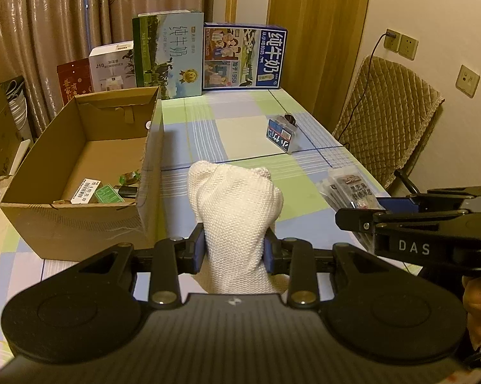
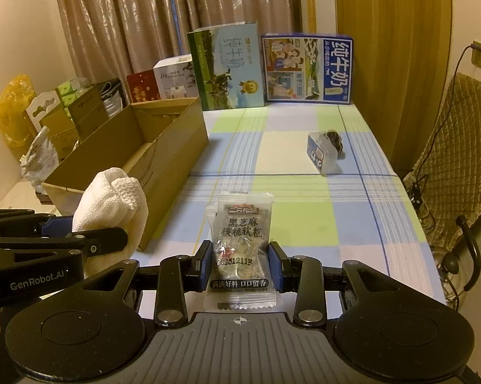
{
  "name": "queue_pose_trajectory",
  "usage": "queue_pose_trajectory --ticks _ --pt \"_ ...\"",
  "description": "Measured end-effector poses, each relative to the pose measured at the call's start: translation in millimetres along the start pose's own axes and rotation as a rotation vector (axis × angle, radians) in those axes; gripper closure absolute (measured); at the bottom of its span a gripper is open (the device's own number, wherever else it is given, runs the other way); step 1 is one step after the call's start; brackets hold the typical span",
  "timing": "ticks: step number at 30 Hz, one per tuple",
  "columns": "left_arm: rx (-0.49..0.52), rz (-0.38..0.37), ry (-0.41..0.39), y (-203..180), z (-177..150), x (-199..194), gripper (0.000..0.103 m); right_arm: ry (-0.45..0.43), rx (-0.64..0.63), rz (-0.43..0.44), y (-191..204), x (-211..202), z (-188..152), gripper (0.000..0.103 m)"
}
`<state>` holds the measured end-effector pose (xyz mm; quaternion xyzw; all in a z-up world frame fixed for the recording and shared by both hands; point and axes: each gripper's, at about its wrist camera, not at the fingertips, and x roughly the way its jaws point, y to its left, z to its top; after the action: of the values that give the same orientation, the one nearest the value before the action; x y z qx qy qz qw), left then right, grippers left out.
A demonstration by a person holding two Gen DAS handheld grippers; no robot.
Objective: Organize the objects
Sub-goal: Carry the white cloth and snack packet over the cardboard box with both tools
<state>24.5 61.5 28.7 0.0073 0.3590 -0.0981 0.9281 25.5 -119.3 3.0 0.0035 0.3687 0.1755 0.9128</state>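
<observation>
My left gripper is shut on a white knitted cloth, held above the checked tablecloth just right of the open cardboard box; the cloth also shows in the right wrist view. My right gripper is shut on a clear snack packet with black lettering, seen at the right of the left wrist view. The box holds a few small packets. A small blue-labelled clear box lies farther along the table, with a dark object behind it.
Two milk cartons and smaller boxes stand along the far table edge before curtains. A quilted chair stands to the right of the table. Boxes and bags are stacked to the left of the table.
</observation>
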Motion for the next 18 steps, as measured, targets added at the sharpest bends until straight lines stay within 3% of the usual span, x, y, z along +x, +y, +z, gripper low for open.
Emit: queue_pose_trajectory --ticks 18 --pt "-0.013 0.000 0.003 3.5 -3.6 -1.6 0.073 0.009 -0.003 0.008 5.0 2.3 0.1 0.069"
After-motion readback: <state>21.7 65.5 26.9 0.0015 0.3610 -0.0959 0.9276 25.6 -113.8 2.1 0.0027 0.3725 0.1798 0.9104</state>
